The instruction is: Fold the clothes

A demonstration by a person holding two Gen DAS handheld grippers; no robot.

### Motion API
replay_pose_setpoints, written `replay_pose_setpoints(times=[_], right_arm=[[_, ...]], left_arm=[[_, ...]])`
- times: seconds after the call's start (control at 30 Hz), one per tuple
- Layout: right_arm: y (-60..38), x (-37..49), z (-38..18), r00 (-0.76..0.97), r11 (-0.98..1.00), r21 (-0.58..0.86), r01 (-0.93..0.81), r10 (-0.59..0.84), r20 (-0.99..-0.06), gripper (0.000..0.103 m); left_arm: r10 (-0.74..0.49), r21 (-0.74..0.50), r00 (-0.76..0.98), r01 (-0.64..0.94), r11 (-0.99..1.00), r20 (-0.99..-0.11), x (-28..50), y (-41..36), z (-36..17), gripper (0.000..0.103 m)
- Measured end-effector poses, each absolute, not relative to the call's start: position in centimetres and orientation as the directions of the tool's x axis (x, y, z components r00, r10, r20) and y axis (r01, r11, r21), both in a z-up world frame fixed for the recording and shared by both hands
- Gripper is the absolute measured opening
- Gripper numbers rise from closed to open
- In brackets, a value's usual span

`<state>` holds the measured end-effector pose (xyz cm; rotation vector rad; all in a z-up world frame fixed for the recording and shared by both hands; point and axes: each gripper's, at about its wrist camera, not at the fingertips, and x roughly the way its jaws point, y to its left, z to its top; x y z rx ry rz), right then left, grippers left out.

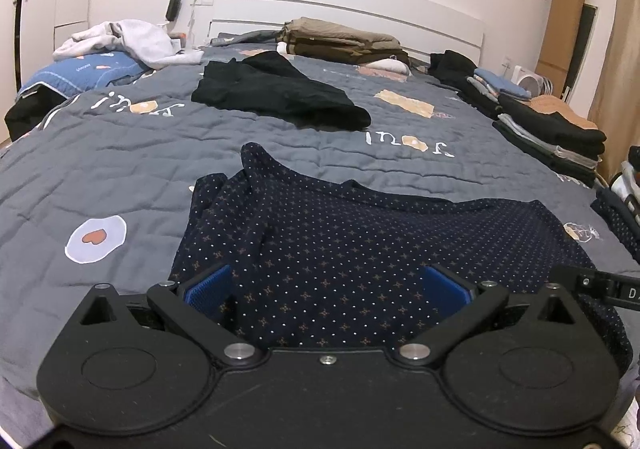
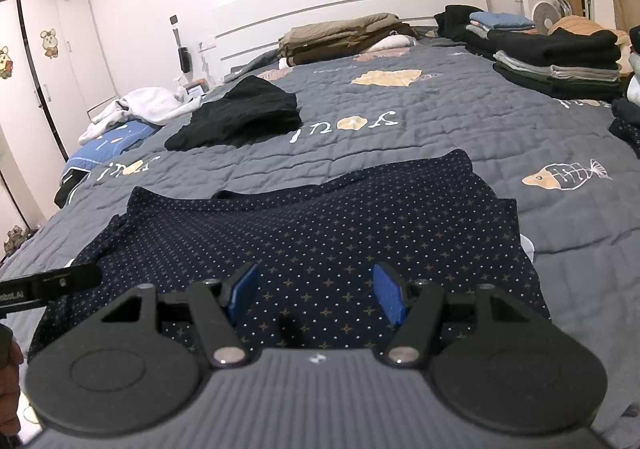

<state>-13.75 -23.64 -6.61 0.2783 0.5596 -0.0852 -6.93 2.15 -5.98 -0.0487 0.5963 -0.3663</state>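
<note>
Navy dotted garment [image 1: 360, 241] lies spread on the grey quilt [image 1: 120, 153] just under both our grippers, one sleeve bunched at its left side, no fold in it yet that we can see. Our left gripper [image 1: 326, 285] stands wide open above the near hem, blue pads clear of the cloth, holding nothing. Our right gripper [image 2: 316, 295] is partly open above the same hem, also empty. Both point forward and tilt down toward the bed, side by side. Beyond lie a loose black garment [image 1: 280, 93] and a white heap [image 1: 132, 41], which we judge still unfolded. Folded stacks [image 2: 556, 57] along the right edge suggest much is done
</note>
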Motion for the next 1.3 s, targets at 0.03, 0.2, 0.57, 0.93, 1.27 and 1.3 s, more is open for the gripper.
replay_pose_setpoints(times=[0.03, 0.2, 0.57, 0.93, 1.27, 1.3], right_arm=[[-23.6, -13.7, -6.6, 0.845, 0.959, 0.237, 0.155, -0.005, -0.535, 0.063], [-23.6, -13.8, -6.7, 0.844, 0.96, 0.232, 0.155, -0.007, -0.537, 0.063], [-23.6, -13.8, -6.7, 0.842, 0.96, 0.231, 0.16, -0.011, -0.54, 0.063], [-23.7, -13.8, -6.6, 0.842, 0.961, 0.227, 0.157, -0.011, -0.54, 0.063], [-25.0, -14.1, -6.5, 0.82, 0.952, 0.23, 0.203, -0.036, -0.572, 0.063], [-25.1, -14.3, -6.4, 0.814, 0.954, 0.218, 0.205, -0.043, -0.579, 0.063]], left_arm=[[-0.351, -0.148, 0.766, 0.324, 0.934, -0.539, -6.9, 2.1, -6.0, 0.103], [-0.349, -0.143, 0.766, 0.325, 0.935, -0.539, -7.0, 2.1, -5.9, 0.103], [-0.348, -0.134, 0.769, 0.33, 0.935, -0.537, -7.1, 2.0, -6.0, 0.103], [-0.351, -0.121, 0.772, 0.341, 0.932, -0.529, -7.2, 1.7, -5.8, 0.103], [-0.358, -0.113, 0.771, 0.354, 0.928, -0.527, -7.1, 1.3, -5.7, 0.103], [-0.359, -0.11, 0.773, 0.357, 0.928, -0.523, -7.2, 1.2, -5.6, 0.103]])
